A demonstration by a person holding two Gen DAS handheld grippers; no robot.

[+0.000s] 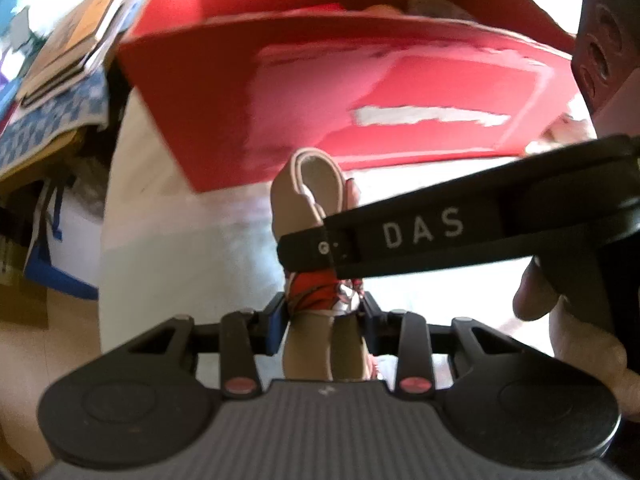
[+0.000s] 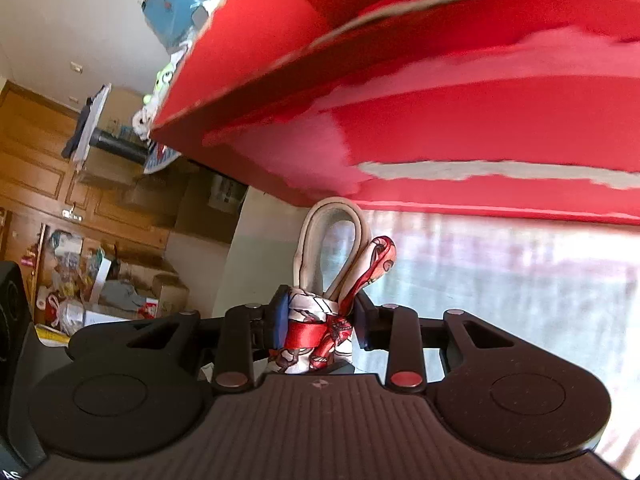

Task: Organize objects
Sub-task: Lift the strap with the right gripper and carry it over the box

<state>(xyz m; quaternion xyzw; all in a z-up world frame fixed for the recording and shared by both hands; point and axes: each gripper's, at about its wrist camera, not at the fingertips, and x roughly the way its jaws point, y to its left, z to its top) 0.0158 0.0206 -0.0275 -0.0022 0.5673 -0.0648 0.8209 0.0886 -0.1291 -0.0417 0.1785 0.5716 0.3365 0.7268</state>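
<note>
A rolled bundle (image 1: pixel 320 300) of red-and-white printed fabric, tied with a red ribbon, is gripped by both grippers at once. In the left wrist view, the left gripper (image 1: pixel 326 312) is seen closed to a narrow gap on the bundle, its blue pad pressed against the left side and its dark pad against the right. A beige padded loop (image 1: pixel 316 184) rises from the bundle on the far side. Across that loop, one finger (image 1: pixel 420 236) of the right gripper, marked with white letters, is seen lying from the right, and part of a hand (image 1: pixel 560 320) is visible behind it at the right edge.

In the right wrist view, the right gripper (image 2: pixel 318 326) is likewise closed part-way on the bundle (image 2: pixel 316 332), with the fabric squeezed between its pads. The loop (image 2: pixel 332 244) stands up just beyond the pads, and a printed fabric end (image 2: pixel 376 264) leans to its right.

Just beyond the bundle, a large red cardboard box (image 1: pixel 360 92) is set on a pale tabletop (image 1: pixel 180 240); its near wall is scuffed, with a torn strip showing grey board. Whether the loop touches the box cannot be told. The box (image 2: pixel 440 120) fills the upper part of the right wrist view too. A stack of books (image 1: pixel 68 52) lies on blue patterned cloth at the far left. Wooden cabinets (image 2: pixel 40 168) and cluttered shelves are seen at the left of the right wrist view.
</note>
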